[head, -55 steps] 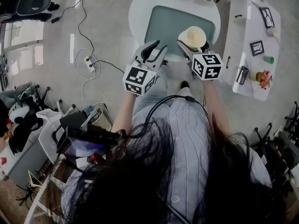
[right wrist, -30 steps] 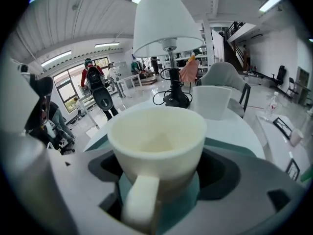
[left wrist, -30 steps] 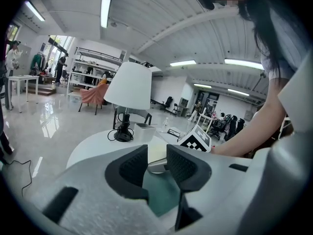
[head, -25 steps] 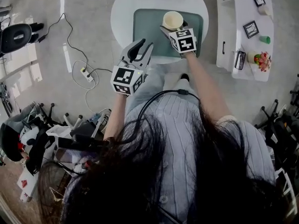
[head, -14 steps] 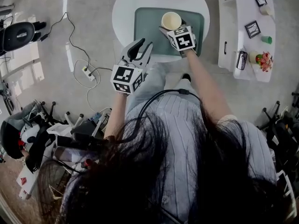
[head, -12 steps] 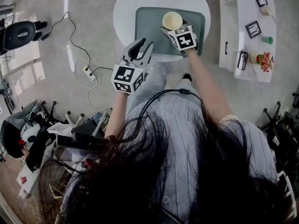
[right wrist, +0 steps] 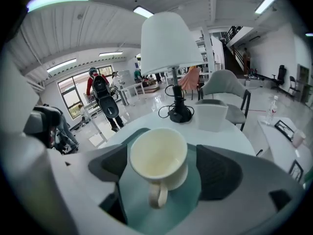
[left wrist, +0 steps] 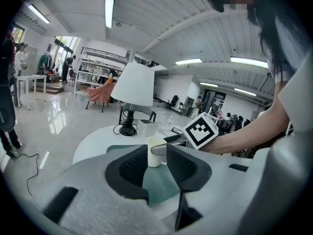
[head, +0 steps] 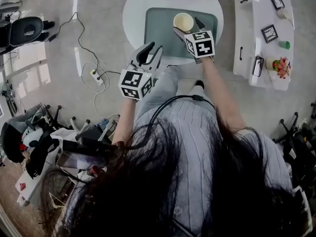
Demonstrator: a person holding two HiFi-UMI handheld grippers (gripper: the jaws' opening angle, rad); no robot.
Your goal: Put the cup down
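Round white bench (head: 132,14), teal mat (head: 158,26): cream cup (head: 183,21) upright between right gripper's (head: 186,25) parted jaws; left gripper (head: 154,49) near, agape, empty.

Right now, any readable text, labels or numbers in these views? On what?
None readable.
Left gripper and right gripper: the cubes carry square marker patterns only, no letters or digits.
Cup: plain, no print seen.
Frame on the side cabinet: too small to read.
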